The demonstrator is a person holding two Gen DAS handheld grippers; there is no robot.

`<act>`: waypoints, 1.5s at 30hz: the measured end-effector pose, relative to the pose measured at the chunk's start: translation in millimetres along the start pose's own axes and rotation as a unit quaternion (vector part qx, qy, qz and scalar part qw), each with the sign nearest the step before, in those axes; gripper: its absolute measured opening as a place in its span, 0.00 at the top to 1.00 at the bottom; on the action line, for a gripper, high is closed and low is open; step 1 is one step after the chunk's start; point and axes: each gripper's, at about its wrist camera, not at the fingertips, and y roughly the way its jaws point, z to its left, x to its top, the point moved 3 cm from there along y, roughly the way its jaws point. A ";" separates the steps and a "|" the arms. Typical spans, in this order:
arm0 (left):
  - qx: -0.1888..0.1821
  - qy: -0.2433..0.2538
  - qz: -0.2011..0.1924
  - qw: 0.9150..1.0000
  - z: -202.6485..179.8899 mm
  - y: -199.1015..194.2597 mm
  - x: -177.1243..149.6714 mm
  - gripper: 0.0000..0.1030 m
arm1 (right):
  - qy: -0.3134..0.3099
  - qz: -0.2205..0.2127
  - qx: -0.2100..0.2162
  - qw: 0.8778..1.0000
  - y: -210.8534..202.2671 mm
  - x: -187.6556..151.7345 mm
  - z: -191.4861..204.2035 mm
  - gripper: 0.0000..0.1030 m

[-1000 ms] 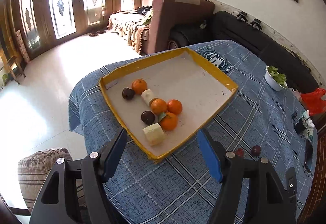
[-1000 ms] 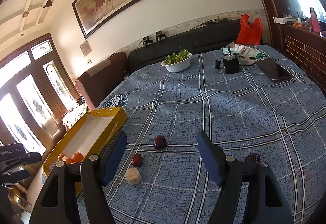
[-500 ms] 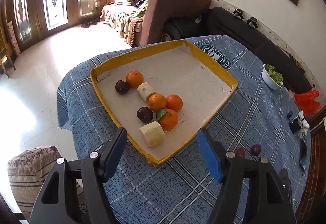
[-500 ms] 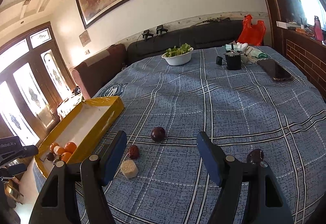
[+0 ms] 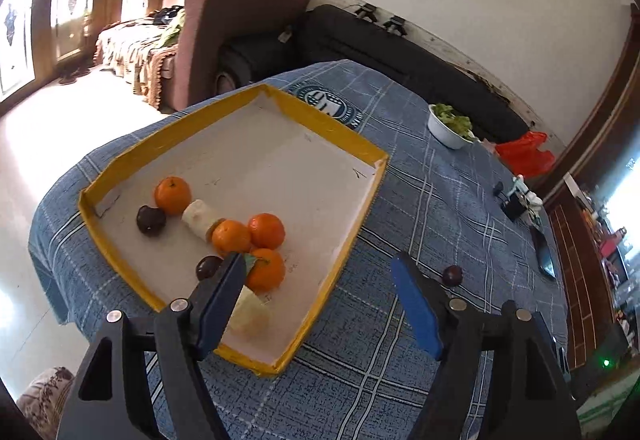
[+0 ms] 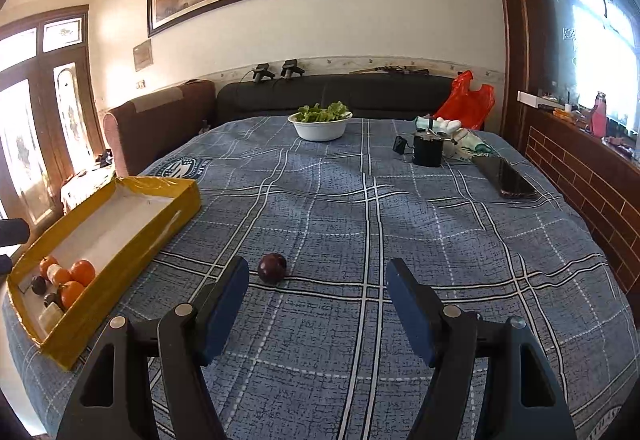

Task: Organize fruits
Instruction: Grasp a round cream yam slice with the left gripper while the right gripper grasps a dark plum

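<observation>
Between the wide-spread fingers of the right gripper (image 6: 318,276) nothing is held; a dark plum (image 6: 272,267) lies on the blue checked tablecloth (image 6: 400,240) just ahead of the left finger tip. The left gripper (image 5: 318,272) is also wide open and empty, hanging over the near end of the yellow tray (image 5: 344,258). Its left finger covers part of a plum (image 5: 208,267), a leafy orange (image 5: 266,269) and a pale fruit chunk (image 5: 250,312) in the tray. Beyond them lie two more oranges (image 5: 248,234), a pale piece (image 5: 199,219), another orange (image 5: 173,195) and a second dark plum. Farther off stand a bowl of greens (image 6: 320,122), a black cup (image 6: 428,152) and a phone (image 6: 506,180). Small items behind the cup are hard to make out.
</observation>
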 end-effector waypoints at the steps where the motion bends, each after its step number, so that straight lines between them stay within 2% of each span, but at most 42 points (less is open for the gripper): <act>1: -0.011 0.007 0.005 1.000 -1.3 3.5 -0.7 0.28 | -0.004 0.001 -0.008 1.000 1.5 -0.5 0.7 0.27; 5: -0.045 0.052 0.010 0.998 -9.0 12.6 -1.5 0.28 | -0.022 0.010 -0.024 0.999 6.8 -2.8 6.0 0.27; 10: -0.069 0.105 -0.004 0.992 -15.8 13.7 1.2 0.27 | 0.004 0.024 -0.039 0.999 11.7 -3.0 -6.2 0.26; 14: -0.088 0.115 -0.003 0.989 -11.0 15.6 6.5 0.27 | 0.019 0.025 -0.023 0.999 -0.8 2.7 -23.3 0.26; 20: -0.127 0.117 0.026 0.985 -19.4 35.3 -0.3 0.27 | 0.035 0.093 0.005 0.995 8.4 2.6 -61.9 0.26; 23: -0.148 0.140 0.051 0.978 -43.2 47.7 -15.1 0.27 | 0.055 0.123 0.017 0.991 21.0 -3.2 -72.8 0.26; 25: -0.158 0.167 0.058 0.971 -61.1 49.8 -27.1 0.29 | 0.059 0.127 0.017 0.990 25.1 -5.8 -77.4 0.26; 30: -0.160 0.234 0.093 0.955 -98.1 70.3 -54.3 0.47 | 0.062 0.126 0.017 0.990 21.1 -9.1 -94.2 0.26; 35: -0.153 0.247 0.124 0.949 -108.3 94.4 -68.3 0.47 | 0.110 0.129 0.021 0.985 11.8 -9.2 -136.3 0.26; 37: -0.151 0.253 0.132 0.947 -112.9 101.1 -72.3 0.47 | 0.112 0.136 0.020 0.984 12.4 -10.0 -144.2 0.26; 41: -0.140 0.263 0.148 0.943 -116.0 110.7 -79.6 0.47 | 0.090 0.158 0.022 0.983 24.5 -13.9 -136.2 0.27; 45: -0.132 0.268 0.150 0.942 -119.0 115.2 -81.6 0.47 | 0.061 0.180 0.014 0.982 37.3 -21.2 -122.6 0.35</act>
